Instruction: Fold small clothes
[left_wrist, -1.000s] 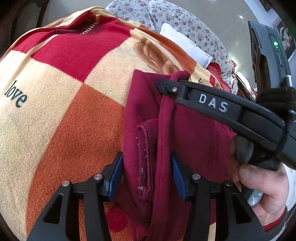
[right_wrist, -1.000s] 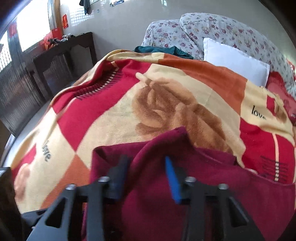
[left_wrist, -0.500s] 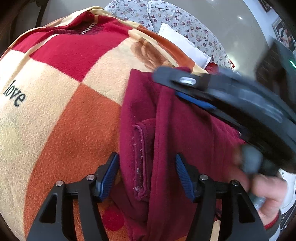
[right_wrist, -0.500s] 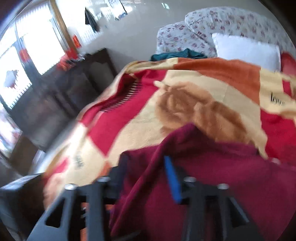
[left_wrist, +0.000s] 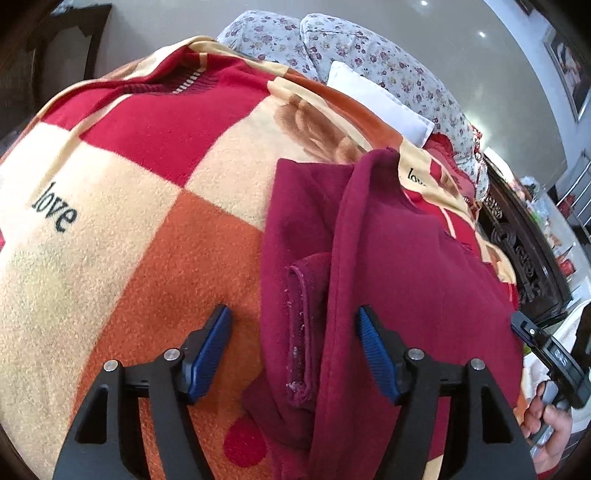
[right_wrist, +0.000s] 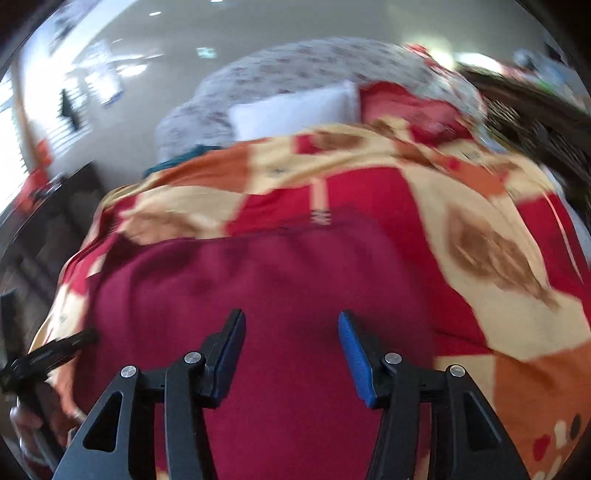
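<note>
Clearly 1 fold is done: the garment (left_wrist: 388, 258) lies on the blanket (left_wrist: 129, 240) spread over the bed, a flap doubled across its middle. On the left, the left gripper (left_wrist: 293, 350) has its jaws released, straddling the cuff edge (nothing pinched). Further right, the right gripper (right_wrist: 291, 354) hangs over the cloth, jaws parted too. Next likely comes gripping an edge for the second fold.

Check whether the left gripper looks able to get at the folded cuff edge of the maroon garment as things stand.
Probably yes. The left gripper is open, its jaws standing either side of the maroon garment, and the cuff edge lies exposed between them on the blanket. Nothing covers it; the right gripper sits off to the side.
</note>
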